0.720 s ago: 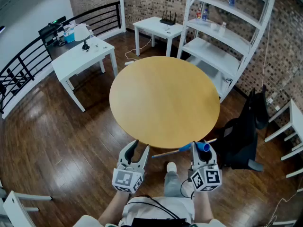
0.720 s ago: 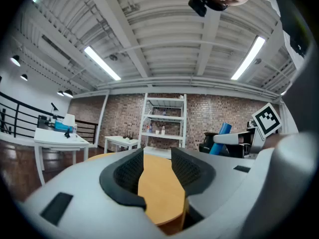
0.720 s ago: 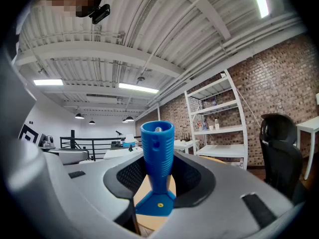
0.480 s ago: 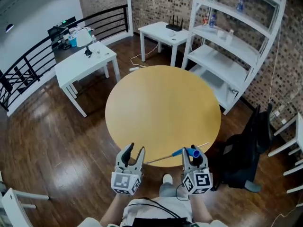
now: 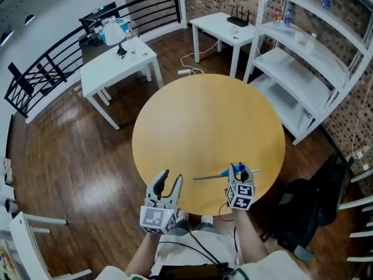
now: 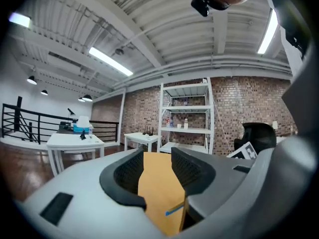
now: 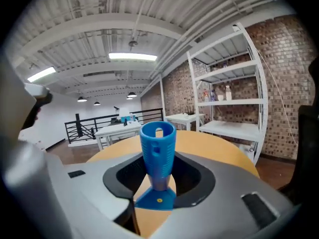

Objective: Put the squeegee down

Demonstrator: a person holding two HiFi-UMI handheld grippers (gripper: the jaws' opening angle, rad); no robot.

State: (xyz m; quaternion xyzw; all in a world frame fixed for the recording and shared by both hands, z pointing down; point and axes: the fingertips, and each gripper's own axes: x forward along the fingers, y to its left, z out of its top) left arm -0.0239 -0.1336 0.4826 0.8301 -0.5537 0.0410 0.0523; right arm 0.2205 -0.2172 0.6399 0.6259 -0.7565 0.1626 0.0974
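Observation:
A squeegee with a blue handle and a long thin blade hangs just above the near edge of the round yellow table. My right gripper is shut on the handle. In the right gripper view the blue handle stands upright between the jaws of the right gripper, over the tabletop. My left gripper stays at the table's near edge, left of the squeegee, open. Nothing sits between the jaws of the left gripper; only the tabletop shows through the gap.
White shelving stands at the right, a black chair at the lower right. Two white tables stand beyond the round table, with a black railing behind. A white chair is at the lower left.
My right gripper has carried the squeegee forward from below the table's near edge to above the tabletop. The left gripper has come up to the table's edge, still open.

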